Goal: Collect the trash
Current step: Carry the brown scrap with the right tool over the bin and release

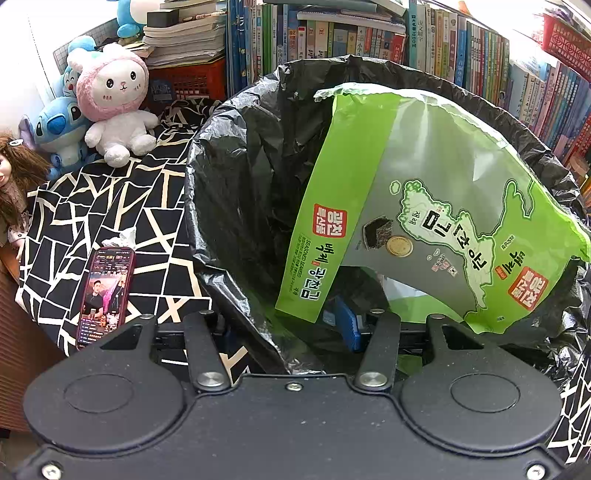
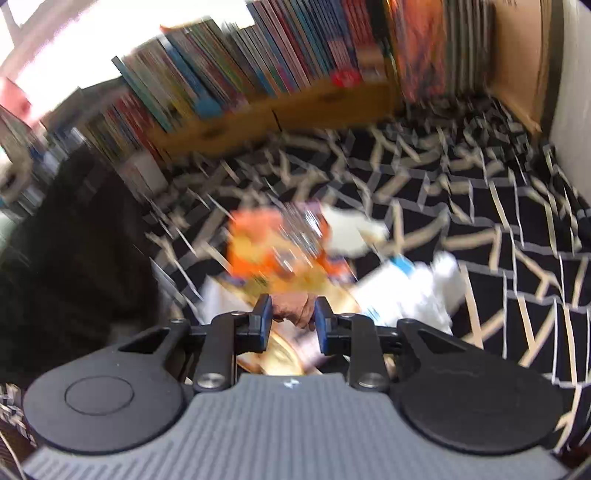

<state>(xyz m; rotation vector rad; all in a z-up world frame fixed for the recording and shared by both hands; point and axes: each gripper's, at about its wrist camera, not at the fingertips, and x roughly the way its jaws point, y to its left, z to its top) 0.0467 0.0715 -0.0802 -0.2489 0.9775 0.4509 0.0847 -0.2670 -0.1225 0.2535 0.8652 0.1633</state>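
In the left wrist view a bin lined with a black bag [image 1: 236, 155] fills the middle. A large green seaweed packet [image 1: 424, 206] leans inside it. My left gripper [image 1: 291, 332] straddles the near rim, one blue pad [image 1: 349, 328] inside the bin, the other finger hidden outside; it looks shut on the rim. The right wrist view is blurred. There my right gripper [image 2: 293, 318] is shut on a brown crumpled scrap [image 2: 291, 308], lifted above an orange snack packet [image 2: 266, 251], white tissue [image 2: 354, 232] and a white-and-blue wrapper [image 2: 406, 284].
A black-and-cream patterned cloth [image 1: 110, 221] covers the surface. A phone [image 1: 105, 291] lies left of the bin, with plush toys [image 1: 114, 103] behind. Rows of books [image 1: 369, 33] line the back. In the right wrist view the black bag [image 2: 74, 240] stands left.
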